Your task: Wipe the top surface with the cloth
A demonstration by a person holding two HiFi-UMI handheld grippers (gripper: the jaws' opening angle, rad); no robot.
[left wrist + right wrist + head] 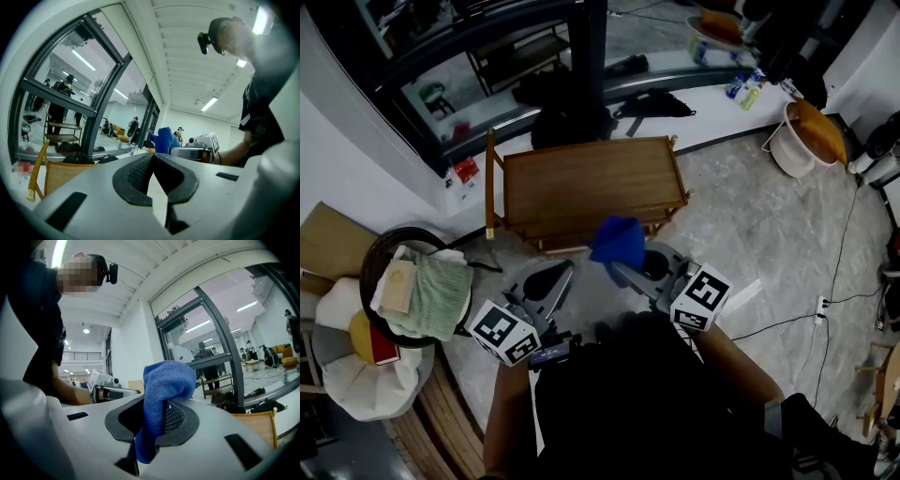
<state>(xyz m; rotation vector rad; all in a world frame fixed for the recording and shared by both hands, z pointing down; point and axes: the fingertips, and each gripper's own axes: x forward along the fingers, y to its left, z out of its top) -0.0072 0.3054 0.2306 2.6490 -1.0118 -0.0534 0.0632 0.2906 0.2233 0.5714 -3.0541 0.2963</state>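
A wooden trolley with a flat railed top point(591, 183) stands on the floor ahead of me. My right gripper point(630, 264) hovers just off its near edge, shut on a blue cloth point(619, 242) that bunches up above the jaws. In the right gripper view the cloth point(166, 376) sticks out between the pads of that gripper point(157, 404). My left gripper point(547, 279) is lower left of the trolley, jaws together and nothing in them. In the left gripper view its tips point(153, 155) meet, with the cloth point(165, 139) beyond them.
A black round basket point(370, 272) holding a green towel point(436, 292) stands at the left. A white tub point(787, 150) sits at the far right, small bottles point(742, 89) and black bags point(654, 103) along the window sill. A cable point(825, 298) runs over the floor.
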